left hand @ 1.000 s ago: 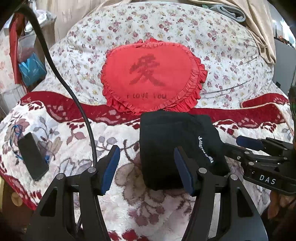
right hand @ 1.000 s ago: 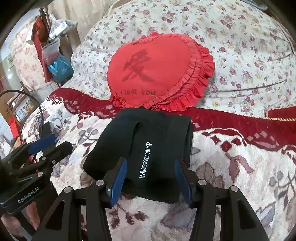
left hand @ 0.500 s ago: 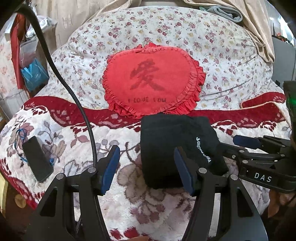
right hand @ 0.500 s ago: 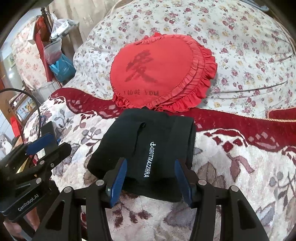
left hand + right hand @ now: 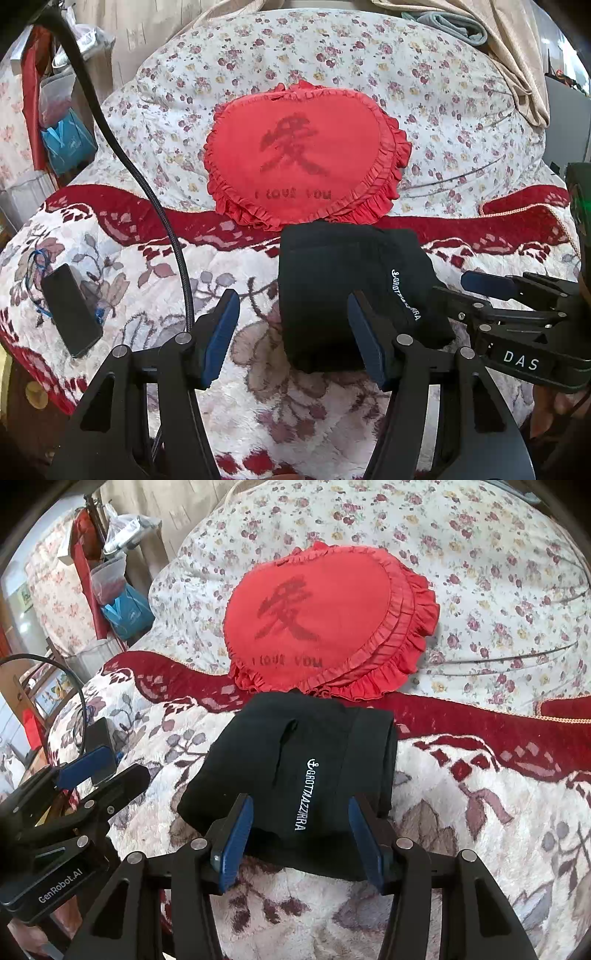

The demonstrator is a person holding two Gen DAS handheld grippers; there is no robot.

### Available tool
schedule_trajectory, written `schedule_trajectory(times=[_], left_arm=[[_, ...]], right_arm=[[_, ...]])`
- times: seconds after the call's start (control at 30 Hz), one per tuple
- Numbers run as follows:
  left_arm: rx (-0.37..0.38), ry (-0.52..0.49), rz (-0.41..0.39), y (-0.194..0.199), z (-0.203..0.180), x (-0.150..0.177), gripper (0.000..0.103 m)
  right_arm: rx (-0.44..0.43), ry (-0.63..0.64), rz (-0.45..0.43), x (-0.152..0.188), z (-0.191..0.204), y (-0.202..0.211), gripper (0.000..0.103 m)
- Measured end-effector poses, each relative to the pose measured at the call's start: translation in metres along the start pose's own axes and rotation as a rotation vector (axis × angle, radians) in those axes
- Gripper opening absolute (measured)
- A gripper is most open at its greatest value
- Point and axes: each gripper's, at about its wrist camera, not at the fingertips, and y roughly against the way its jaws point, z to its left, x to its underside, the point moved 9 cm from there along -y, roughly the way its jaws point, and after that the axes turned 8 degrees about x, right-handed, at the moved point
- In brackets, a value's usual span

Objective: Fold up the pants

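We hold both tongs just above the bed, tilted down toward the folded black pants [image 5: 343, 291], which lie on the flowered blanket [image 5: 155, 266] in a compact bundle with white lettering along one side.

Our left tongs [image 5: 291, 332] are spread, nothing between the blue pads. The pants sit just ahead of them and a little to the right, their near left corner showing past the right pad. A black phone [image 5: 70, 310] lies flat on the blanket well off to the left, and a black cable [image 5: 147, 192] arcs up past the left pad.

Our right tongs [image 5: 299, 834] are also spread, pinching nothing. The pants lie straight ahead, their near edge between the two pads and seemingly just beyond them; we cannot tell whether the pads touch the cloth.

Beyond the pants, a red heart-shaped pillow [image 5: 325, 627] rests against a floral quilt [image 5: 498, 572], its frilled lower edge meeting the far edge of the bundle.
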Motion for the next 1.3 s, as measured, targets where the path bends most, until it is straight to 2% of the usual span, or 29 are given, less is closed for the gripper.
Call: schedule_trajectory(times=[0.97, 1.3], left_arm=[[0.018, 0.018, 0.031, -0.012, -0.001, 0.006, 0.061], [0.009, 0.051, 0.034, -0.018, 0.013, 0.007, 0.061]], right_arm=[[-0.008, -0.002, 0.038, 0.008, -0.005, -0.012, 0.052], [-0.003, -0.004, 0.056, 0.01, -0.009, -0.02, 0.052]])
